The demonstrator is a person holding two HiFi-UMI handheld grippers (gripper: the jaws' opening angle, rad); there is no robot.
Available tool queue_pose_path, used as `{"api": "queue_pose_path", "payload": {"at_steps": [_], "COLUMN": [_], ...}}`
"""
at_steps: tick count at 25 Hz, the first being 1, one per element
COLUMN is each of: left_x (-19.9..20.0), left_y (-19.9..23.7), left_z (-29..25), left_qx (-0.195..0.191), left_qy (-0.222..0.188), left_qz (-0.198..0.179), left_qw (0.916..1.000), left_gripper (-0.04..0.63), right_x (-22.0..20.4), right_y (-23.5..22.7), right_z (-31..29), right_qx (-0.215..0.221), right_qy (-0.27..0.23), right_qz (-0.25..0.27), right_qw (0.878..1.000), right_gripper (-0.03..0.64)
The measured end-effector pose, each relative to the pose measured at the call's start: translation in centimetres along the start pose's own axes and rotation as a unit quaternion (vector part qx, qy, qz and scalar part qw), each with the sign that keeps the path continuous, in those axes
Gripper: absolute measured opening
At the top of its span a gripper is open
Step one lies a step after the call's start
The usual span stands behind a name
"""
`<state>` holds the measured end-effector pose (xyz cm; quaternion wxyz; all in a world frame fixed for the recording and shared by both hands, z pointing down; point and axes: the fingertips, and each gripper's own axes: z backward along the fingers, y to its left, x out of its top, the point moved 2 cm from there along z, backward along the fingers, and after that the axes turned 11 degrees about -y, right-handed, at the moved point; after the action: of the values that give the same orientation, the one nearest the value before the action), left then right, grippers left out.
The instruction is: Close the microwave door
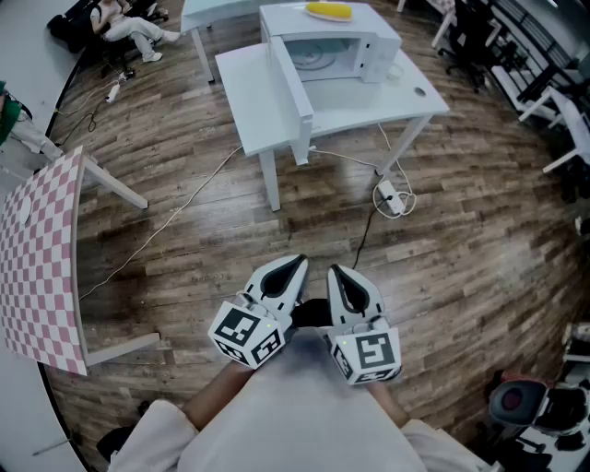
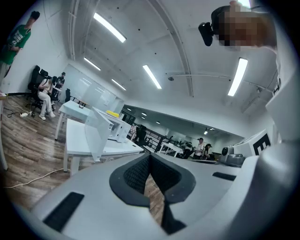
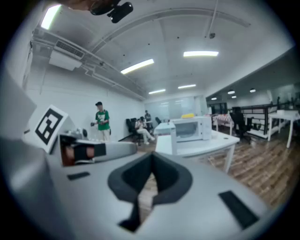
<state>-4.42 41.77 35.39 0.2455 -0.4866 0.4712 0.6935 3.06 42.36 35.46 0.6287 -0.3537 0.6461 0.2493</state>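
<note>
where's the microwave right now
In the head view, the microwave sits top centre on the white table, its door swung open toward the view's left and a yellow object lying on top.

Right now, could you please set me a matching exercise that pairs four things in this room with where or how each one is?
Things:
1. white microwave door
2. yellow oblong object
3. pink-and-white checkered table
4. white power strip

Places or states:
A. lying on the wooden floor
B. swung open
C. at the far left of the head view
D. on top of the white microwave

Pairs: 1-B, 2-D, 3-C, 4-A.
</note>
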Motion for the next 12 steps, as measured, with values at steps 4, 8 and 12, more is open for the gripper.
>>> {"api": "queue_pose_path", "payload": {"at_steps": [4, 8, 12], "left_x": [-0.03, -0.02, -0.17], "left_y": [-0.25, -0.45, -0.66], "left_z": [0.10, 0.31, 0.09], "left_qx": [0.000, -0.001, -0.004], "left_qy": [-0.003, -0.006, -0.008], "left_qz": [0.002, 0.005, 0.005], "left_qw": [1.0000, 1.0000, 0.9999], "left_gripper": [0.017, 0.017, 0.017], "right_x": [0.11, 0.12, 0.25], "right_y": [-0.07, 0.09, -0.16], "right_z": [0.26, 0.54, 0.82], "right_qx": [0.002, 0.002, 0.003], "right_qy": [-0.003, -0.002, -0.004], "right_qz": [0.003, 0.008, -0.008], "right_qw": [1.000, 1.000, 1.000], "right_gripper": [0.021, 0.023, 0.023]}}
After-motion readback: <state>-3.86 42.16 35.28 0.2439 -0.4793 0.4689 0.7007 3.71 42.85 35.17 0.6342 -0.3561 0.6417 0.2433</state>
